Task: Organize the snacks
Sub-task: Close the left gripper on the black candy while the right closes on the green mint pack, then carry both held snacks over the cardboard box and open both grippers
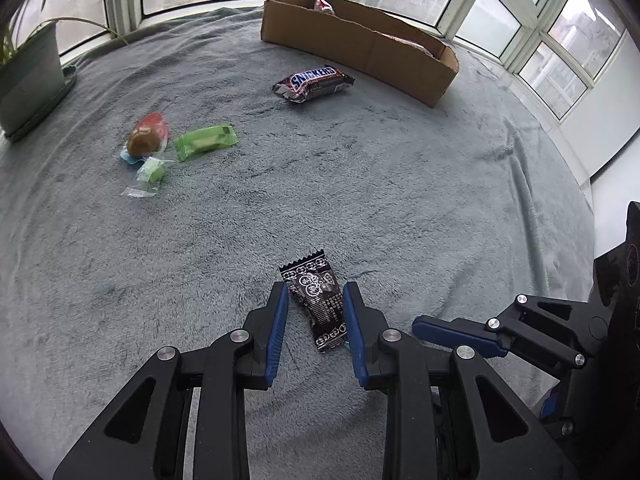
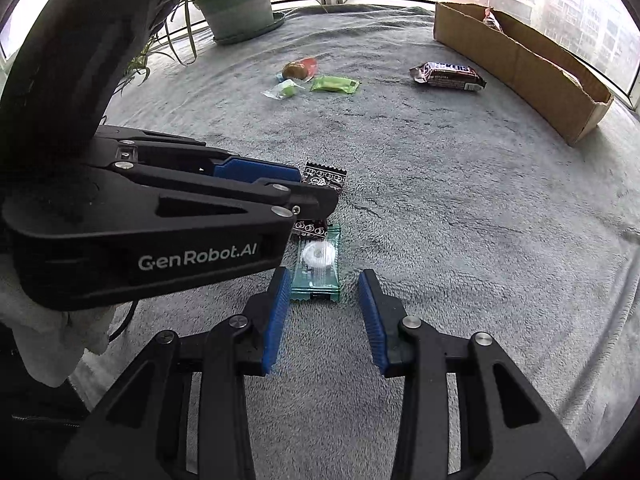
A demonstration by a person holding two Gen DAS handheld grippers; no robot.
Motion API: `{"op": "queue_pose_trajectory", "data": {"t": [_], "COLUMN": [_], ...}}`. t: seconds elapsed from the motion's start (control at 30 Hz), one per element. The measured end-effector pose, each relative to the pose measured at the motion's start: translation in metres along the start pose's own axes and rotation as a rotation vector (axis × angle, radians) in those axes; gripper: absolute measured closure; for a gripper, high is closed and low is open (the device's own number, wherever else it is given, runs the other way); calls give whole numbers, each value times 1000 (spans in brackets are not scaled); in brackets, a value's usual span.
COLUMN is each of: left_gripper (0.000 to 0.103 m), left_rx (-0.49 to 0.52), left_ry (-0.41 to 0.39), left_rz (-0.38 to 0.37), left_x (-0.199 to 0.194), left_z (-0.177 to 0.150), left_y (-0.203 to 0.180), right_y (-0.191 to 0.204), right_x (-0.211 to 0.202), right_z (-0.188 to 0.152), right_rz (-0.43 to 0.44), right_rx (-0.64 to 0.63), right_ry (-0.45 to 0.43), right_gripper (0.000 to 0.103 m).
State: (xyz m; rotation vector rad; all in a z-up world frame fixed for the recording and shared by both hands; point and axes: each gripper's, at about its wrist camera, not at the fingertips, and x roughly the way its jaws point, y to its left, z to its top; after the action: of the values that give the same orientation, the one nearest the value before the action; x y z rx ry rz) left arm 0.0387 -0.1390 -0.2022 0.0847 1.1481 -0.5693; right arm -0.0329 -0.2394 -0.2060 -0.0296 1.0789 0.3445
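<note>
On the grey fleece blanket (image 1: 400, 184), the left tool (image 1: 315, 300) sits spread around a dark patterned candy wrapper (image 1: 318, 304), its pads either side, not pinching. Just beside it, the right tool (image 2: 323, 292) is spread at a clear teal mint packet (image 2: 318, 266). Farther off lie a Snickers bar (image 1: 314, 83) and a cardboard box (image 1: 360, 46).

six loose snacks (image 2: 448, 76), one box (image 2: 520, 60), one plant (image 2: 236, 0)
</note>
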Motion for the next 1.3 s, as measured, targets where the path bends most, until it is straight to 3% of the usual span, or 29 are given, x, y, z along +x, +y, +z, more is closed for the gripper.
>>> {"op": "queue_pose_trajectory", "data": {"t": [0.17, 0.67, 0.73, 0.97, 1.3], "left_gripper": [77, 74, 75, 81, 82], "left_rx": [10, -26, -28, 3, -11], "left_ry": [-3, -31, -34, -48, -56], "left_rz": [5, 31, 27, 32, 20], "left_x": [2, -8, -9, -9, -12], "left_z": [-1, -6, -7, -8, -12], "left_y": [-4, 24, 26, 19, 26], "right_y": [1, 6, 7, 2, -8], "right_x": [3, 8, 10, 9, 7], "right_z": [2, 9, 10, 11, 13], "right_rz": [-6, -3, -12, 2, 9], "right_rx": [-5, -38, -46, -26, 19], "right_ry": [1, 1, 4, 3, -10], "right_gripper": [71, 72, 79, 81, 81]}}
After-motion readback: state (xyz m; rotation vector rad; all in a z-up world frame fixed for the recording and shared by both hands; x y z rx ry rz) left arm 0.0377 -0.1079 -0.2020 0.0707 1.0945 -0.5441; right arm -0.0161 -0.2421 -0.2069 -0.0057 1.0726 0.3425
